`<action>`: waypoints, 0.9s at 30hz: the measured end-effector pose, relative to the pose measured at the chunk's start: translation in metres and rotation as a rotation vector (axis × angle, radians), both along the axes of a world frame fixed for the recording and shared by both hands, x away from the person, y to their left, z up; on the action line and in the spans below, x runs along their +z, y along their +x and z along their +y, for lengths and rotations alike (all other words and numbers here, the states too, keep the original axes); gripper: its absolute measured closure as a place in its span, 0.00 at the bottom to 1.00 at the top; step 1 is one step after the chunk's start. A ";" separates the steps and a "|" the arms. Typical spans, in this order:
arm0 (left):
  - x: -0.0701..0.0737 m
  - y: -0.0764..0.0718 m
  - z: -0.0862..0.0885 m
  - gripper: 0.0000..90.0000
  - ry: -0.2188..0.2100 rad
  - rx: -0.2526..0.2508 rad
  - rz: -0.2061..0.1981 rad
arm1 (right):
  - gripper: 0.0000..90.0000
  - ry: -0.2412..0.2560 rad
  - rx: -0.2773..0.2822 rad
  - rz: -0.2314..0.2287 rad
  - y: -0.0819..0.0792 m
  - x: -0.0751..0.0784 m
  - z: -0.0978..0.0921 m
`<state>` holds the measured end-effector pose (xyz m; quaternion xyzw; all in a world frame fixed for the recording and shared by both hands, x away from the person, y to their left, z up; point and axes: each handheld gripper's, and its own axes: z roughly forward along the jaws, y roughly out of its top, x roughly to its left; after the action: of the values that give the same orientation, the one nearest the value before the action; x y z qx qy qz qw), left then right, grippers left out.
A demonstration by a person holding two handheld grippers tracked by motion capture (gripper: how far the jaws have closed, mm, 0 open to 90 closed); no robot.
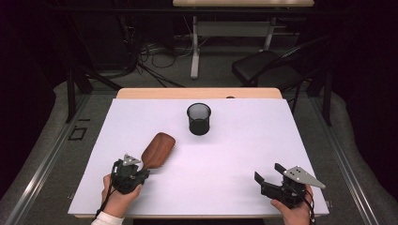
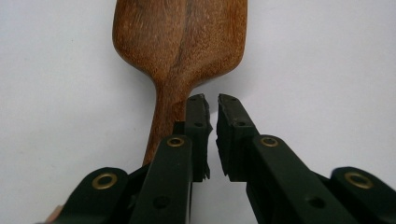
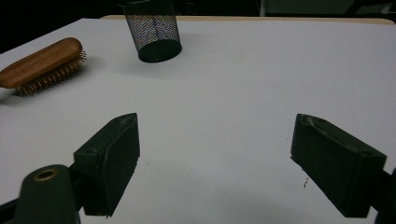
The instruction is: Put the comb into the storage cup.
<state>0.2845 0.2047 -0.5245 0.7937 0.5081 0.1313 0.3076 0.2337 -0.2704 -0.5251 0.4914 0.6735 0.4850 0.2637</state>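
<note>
Two handheld grippers sit low over a white table [image 1: 234, 154]. Left gripper [image 2: 212, 100], jaws nearly closed, hovers beside the brown wooden hairbrush [image 2: 180, 42] handle, gripping nothing. Right gripper [image 3: 215, 140] is spread wide, well apart from the brush.

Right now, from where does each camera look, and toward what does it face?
High view: above the person's side, facing forward and down on the white table; both hands and grippers show.
Left gripper view: along nearly closed jaws beside the brown wooden hairbrush.
Right gripper view: along wide-open jaws toward the black mesh cup.
Shared: hairbrush.
</note>
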 end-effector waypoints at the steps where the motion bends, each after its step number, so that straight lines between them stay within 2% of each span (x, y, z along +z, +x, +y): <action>1: 0.001 0.000 0.001 0.87 -0.004 -0.002 -0.001 | 0.17 -0.002 -0.001 0.001 0.000 0.000 0.000; 10: 0.006 -0.001 0.009 0.76 -0.039 0.021 -0.011 | 0.17 0.013 -0.006 0.001 0.001 -0.001 0.000; 14: 0.007 -0.001 0.012 0.70 -0.042 0.028 -0.021 | 0.17 0.013 -0.008 0.006 0.001 -0.001 -0.001; 27: 0.008 0.002 0.020 0.51 -0.063 0.041 -0.013 | 0.17 0.019 -0.010 0.005 0.001 -0.001 -0.002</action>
<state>0.2864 0.2245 -0.5163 0.7722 0.5261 0.1269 0.3330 0.2346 -0.2723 -0.5258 0.4983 0.6671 0.4890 0.2599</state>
